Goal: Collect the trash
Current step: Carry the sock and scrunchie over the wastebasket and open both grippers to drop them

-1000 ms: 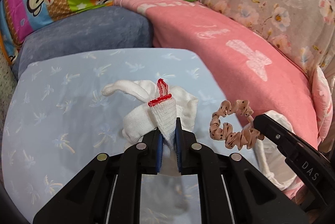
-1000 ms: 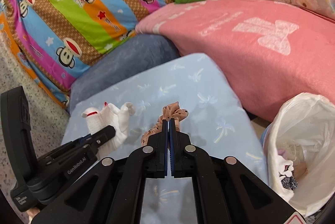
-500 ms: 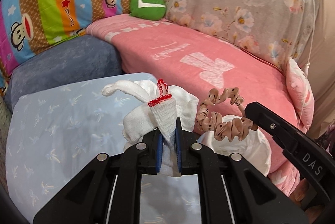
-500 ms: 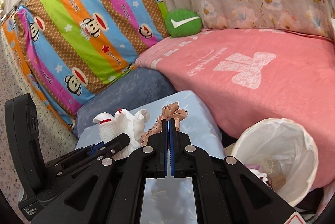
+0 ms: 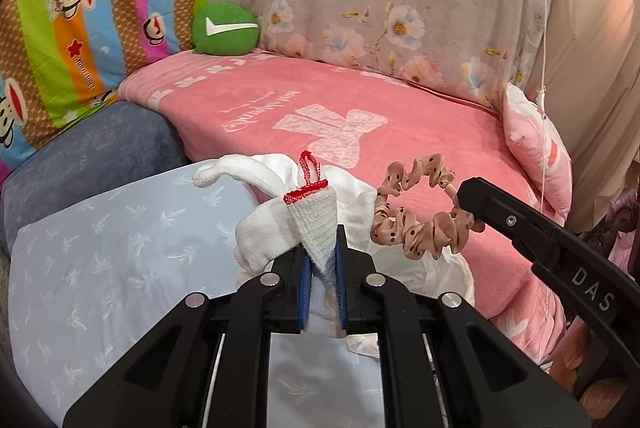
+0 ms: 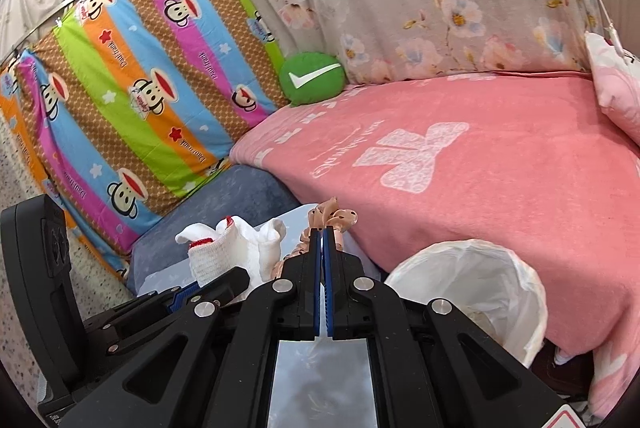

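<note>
Now left gripper (image 5: 321, 260) clamps the sock (image 5: 276, 212), right gripper (image 6: 321, 240) pinches the scrunchie (image 5: 416, 220) beside the bin (image 6: 472, 292).

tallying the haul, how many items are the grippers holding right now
2. A white glove with a red cuff is clamped in the left hand-held gripper. A pink dotted scrunchie is pinched by the right hand-held gripper, beside the bag-lined bin.

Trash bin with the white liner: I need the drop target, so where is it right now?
In the right wrist view the bin sits low right of the right gripper, against the pink blanket's front edge.
</note>
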### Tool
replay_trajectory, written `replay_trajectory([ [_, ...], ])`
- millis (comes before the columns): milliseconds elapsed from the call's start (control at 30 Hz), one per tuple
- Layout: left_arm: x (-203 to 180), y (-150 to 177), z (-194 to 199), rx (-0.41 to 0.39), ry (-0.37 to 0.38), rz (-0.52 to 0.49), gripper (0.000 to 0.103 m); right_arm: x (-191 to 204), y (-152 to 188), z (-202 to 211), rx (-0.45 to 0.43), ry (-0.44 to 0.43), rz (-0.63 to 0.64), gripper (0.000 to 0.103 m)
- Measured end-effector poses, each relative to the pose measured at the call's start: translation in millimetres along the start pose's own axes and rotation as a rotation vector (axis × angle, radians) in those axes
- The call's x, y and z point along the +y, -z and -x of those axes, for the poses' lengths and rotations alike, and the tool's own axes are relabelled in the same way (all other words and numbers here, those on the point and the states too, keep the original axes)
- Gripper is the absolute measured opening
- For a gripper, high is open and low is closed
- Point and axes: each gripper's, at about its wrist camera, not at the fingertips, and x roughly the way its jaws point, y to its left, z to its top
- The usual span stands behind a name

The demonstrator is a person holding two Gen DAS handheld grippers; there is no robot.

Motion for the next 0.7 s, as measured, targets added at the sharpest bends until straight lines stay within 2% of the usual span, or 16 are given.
replay_trajectory([
  [300,-33.6,1.6,-5.5,0.012,0.039,-0.055,0.010,-36.4,0.5,18.3,-0.025,0.037,-0.040,0.002],
  [700,-61.5,6.0,-24.9,0.082,0.093,-0.089,0.012,-77.2,5.4,30.1,-0.033,0.081,-0.083,0.002],
])
